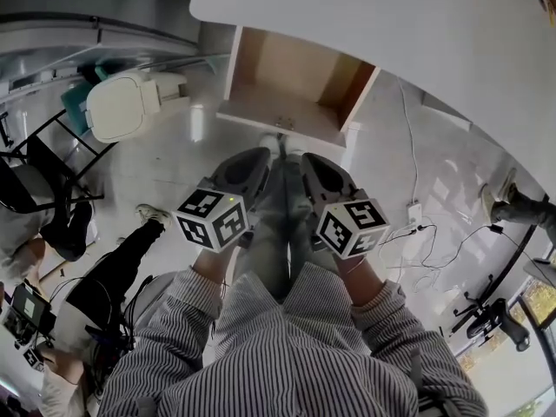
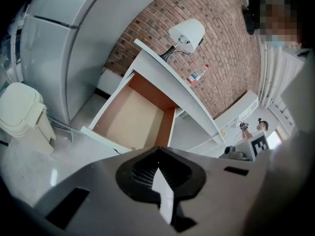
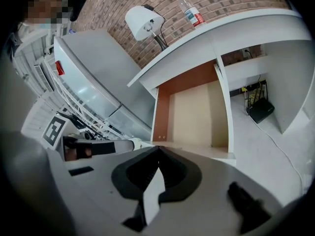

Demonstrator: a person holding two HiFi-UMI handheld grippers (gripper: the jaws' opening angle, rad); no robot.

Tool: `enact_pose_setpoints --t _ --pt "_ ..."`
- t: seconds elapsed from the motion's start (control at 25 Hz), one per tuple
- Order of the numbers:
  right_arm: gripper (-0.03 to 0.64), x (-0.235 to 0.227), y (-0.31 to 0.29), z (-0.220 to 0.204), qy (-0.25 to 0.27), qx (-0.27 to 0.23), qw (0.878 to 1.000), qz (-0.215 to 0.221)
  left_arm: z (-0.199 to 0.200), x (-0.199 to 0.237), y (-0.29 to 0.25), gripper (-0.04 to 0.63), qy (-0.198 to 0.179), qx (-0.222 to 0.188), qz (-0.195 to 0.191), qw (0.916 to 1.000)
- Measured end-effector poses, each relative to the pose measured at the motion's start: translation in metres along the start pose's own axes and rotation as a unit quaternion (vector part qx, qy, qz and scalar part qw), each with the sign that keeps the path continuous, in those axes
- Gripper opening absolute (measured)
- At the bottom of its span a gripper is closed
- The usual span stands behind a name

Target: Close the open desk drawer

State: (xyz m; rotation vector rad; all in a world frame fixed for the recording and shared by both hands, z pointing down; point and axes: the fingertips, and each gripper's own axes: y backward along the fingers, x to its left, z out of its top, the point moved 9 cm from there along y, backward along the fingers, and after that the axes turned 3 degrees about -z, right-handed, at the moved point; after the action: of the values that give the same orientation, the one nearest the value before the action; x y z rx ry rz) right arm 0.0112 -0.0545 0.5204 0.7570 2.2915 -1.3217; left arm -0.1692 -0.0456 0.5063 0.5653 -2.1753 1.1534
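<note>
Both left gripper [image 1: 259, 155] and right gripper [image 1: 310, 158], fingers [image 2: 106, 178] together, short of drawer [image 1: 287, 76].

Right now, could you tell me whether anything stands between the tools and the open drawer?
Nothing visible does: the left tool and right tool, both shut, point straight at the empty drawer.

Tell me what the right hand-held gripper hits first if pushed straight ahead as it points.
Probably the open drawer's front panel, just beyond the shut right hand-held gripper; nothing shows between them, though depth is unclear.
</note>
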Motion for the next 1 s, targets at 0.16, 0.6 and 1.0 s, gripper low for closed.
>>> enact_pose_setpoints --t 0.16,0.6,1.0 --pt "0.015 -0.01 -0.012 -0.01 -0.005 0.01 1.0 0.0 -0.006 0.006 -0.015 0.012 0.001 0.005 -0.003 1.0" --pt "0.015 -0.034 -0.032 -0.031 -0.032 0.003 0.999 -0.037 -0.025 0.032 -0.047 0.012 0.007 0.018 -0.002 0.9998" --pt "0.015 -0.048 -0.044 -0.05 -0.053 -0.001 0.994 -0.092 -0.039 0.054 -0.061 0.012 0.01 0.023 0.028 0.9993"
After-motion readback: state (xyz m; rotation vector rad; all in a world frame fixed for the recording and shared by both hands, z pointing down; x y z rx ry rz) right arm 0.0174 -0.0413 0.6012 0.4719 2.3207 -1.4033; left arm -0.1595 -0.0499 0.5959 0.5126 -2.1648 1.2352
